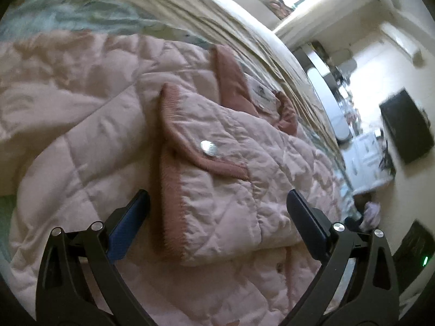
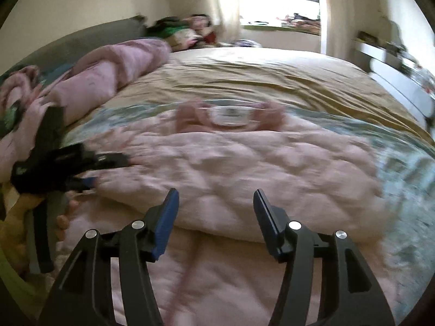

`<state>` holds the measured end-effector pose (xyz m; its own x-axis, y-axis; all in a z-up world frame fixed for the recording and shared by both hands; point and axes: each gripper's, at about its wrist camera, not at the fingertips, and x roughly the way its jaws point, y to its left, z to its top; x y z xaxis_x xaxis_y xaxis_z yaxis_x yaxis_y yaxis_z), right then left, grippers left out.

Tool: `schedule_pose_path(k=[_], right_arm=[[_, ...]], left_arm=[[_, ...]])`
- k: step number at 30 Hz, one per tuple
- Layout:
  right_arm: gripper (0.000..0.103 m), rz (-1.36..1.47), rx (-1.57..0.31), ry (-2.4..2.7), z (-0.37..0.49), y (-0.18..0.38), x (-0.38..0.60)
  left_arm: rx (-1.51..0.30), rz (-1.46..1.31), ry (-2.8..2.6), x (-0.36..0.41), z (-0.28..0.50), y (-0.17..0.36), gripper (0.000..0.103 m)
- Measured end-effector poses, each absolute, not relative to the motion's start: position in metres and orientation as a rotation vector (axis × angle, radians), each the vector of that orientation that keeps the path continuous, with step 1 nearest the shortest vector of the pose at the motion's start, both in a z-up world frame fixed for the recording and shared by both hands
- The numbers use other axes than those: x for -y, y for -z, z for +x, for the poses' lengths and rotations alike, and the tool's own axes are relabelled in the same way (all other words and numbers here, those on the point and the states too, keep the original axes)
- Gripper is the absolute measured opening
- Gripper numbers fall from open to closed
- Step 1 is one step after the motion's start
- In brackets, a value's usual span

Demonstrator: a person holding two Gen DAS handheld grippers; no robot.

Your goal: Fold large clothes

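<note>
**On the bed, a pink quilted jacket lies under two spread grippers**

On the bed, the pink quilted jacket (image 1: 217, 190) lies spread over a beige sheet (image 2: 244, 73), with part of it folded over on itself so that a doubled layer sits on top of a lower one. In the left wrist view, the left gripper (image 1: 217, 203) hangs just above the jacket with its fingers spread wide and nothing between them. Between the fingers and just ahead of them lies the folded panel, edged with darker pink knit trim (image 1: 171, 206). Ahead of the fingertips sits a silver snap button (image 1: 208, 147) on a flap, and farther ahead the darker pink collar (image 1: 231, 81) with a white label (image 1: 261, 93) beside it.

In the right wrist view, the right gripper (image 2: 216, 203) is also held wide apart and grips nothing; the folded edge of the jacket runs across just ahead of its fingertips. The collar and label lie well ahead of them, blurred. To the left of the right fingers, the left gripper shows against the jacket's edge. Far ahead and left, a pile of pink bedding (image 2: 114, 65) rests on the bed.
</note>
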<state>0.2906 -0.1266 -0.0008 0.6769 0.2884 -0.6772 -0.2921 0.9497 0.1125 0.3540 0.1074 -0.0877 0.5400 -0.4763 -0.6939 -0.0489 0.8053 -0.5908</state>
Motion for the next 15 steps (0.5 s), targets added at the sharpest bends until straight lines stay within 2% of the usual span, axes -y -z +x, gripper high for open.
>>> schedule_pose_path(k=[1, 3, 5, 7, 8, 15], right_arm=[[0.056, -0.002, -0.762, -0.303, 0.293, 0.002, 0.136], [0.056, 0.007, -0.766, -0.232, 0.294, 0.003, 0.158], [0.056, 0.032, -0.775, -0.170, 0.300, 0.006, 0.179], [0.056, 0.054, -0.779, -0.131, 0.303, 0.009, 0.191], [0.056, 0.074, -0.780, -0.117, 0.307, 0.010, 0.198], [0.056, 0.114, -0.759, -0.083, 0.332, 0.004, 0.208]], left_arm=[[-0.982, -0.549, 0.253, -0.102, 0.354, 0.087, 0.087], [-0.979, -0.434, 0.196, -0.093, 0.354, 0.083, 0.047], [-0.961, -0.374, 0.175, -0.088, 0.351, 0.080, 0.035], [-0.930, -0.308, 0.153, -0.085, 0.349, 0.069, 0.013], [-0.914, -0.281, 0.135, -0.086, 0.347, 0.064, 0.007], [-0.881, -0.239, 0.122, -0.095, 0.342, 0.039, 0.007]])
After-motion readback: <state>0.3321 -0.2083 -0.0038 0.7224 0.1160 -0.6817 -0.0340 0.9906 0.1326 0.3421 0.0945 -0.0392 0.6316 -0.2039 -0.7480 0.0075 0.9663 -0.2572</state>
